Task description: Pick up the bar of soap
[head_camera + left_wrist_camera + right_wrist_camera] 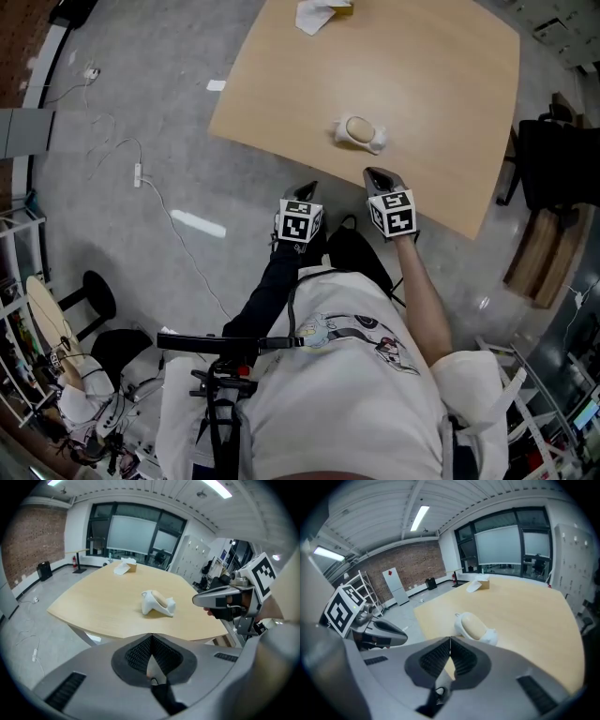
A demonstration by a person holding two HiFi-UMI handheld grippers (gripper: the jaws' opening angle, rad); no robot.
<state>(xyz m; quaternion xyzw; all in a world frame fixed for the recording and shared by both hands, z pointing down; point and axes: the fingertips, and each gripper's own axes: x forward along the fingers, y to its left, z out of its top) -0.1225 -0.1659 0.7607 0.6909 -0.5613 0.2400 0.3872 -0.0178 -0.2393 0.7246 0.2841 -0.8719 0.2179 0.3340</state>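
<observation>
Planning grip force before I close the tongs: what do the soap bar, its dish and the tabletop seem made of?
Soap bar: matte beige, rounded edges, looks waxy, probably ordinary soap. Dish: smooth white, soft sheen, ceramic or plastic; cannot tell which. Tabletop: pale wood tone, satin finish, probably laminate or veneer.

You are looking down at a pale beige, rounded bar of soap (357, 127) that is lying flat in a white soap dish (377, 142). The dish is sitting on the light wooden table (431, 66), near the edge closest to you.
</observation>
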